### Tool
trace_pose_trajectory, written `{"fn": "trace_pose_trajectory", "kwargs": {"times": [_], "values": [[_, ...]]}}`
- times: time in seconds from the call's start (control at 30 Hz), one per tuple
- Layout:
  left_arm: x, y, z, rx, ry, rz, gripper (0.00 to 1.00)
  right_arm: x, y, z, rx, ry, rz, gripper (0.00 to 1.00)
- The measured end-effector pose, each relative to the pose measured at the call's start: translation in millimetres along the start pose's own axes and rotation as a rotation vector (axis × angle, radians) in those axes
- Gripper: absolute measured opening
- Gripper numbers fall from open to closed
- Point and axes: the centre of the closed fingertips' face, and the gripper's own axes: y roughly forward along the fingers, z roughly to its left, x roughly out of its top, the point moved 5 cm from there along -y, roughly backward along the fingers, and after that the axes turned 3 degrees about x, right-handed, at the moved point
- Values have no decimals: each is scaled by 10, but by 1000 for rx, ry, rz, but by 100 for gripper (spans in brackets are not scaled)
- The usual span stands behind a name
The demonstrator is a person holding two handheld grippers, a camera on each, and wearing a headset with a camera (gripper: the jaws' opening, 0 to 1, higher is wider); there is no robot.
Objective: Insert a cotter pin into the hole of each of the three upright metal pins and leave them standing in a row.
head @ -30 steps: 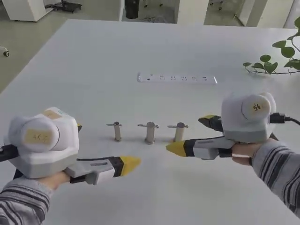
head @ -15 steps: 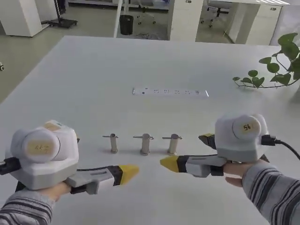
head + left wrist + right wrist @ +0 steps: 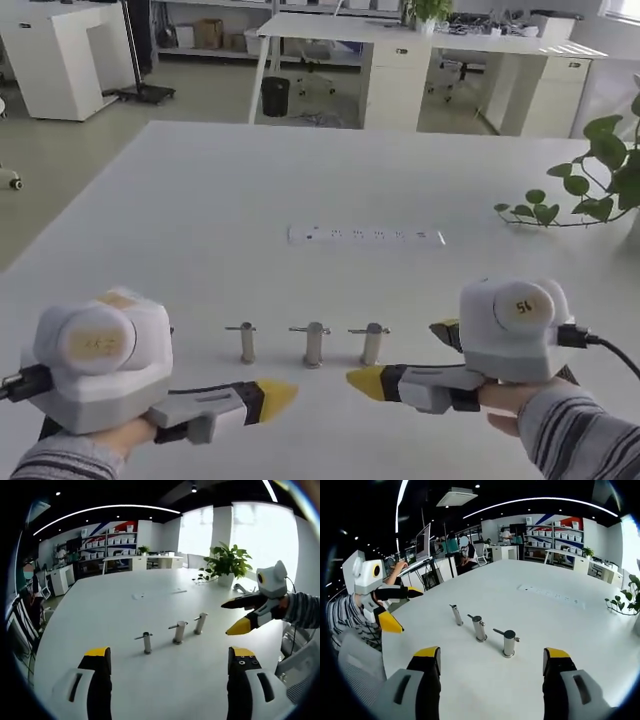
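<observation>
Three short metal pins stand upright in a row on the white table: the left pin [image 3: 247, 342], the middle pin [image 3: 314, 345] and the right pin [image 3: 372, 343]. Each has a thin cotter pin through its top. My left gripper [image 3: 222, 362] is open, low and to the left in front of the row. My right gripper [image 3: 405, 355] is open to the right of it. The two yellow tips point at each other, and neither holds anything. From the left gripper [image 3: 170, 655], the pins [image 3: 179, 632] stand ahead. From the right gripper [image 3: 491, 653], they stand ahead too [image 3: 479, 627].
A white power strip [image 3: 366, 236] lies flat further back on the table [image 3: 200, 200]. A leafy plant [image 3: 590, 190] trails over the right edge. Desks, a bin and cabinets stand beyond the far edge.
The head camera has tilted up, so more of the room shows. The pins stay in place, and both grippers hold about the same open pose.
</observation>
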Motion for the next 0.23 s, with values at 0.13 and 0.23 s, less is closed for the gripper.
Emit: {"fn": "trace_pose_trajectory", "kwargs": {"times": [0.13,0.23], "values": [[2,-57,-14,8,-8,2,95,9,-36,30,-8,14,-18,81],[-2,-57,-21,5,-15,8,94,15,-49,47,-15,14,-17,80]]}}
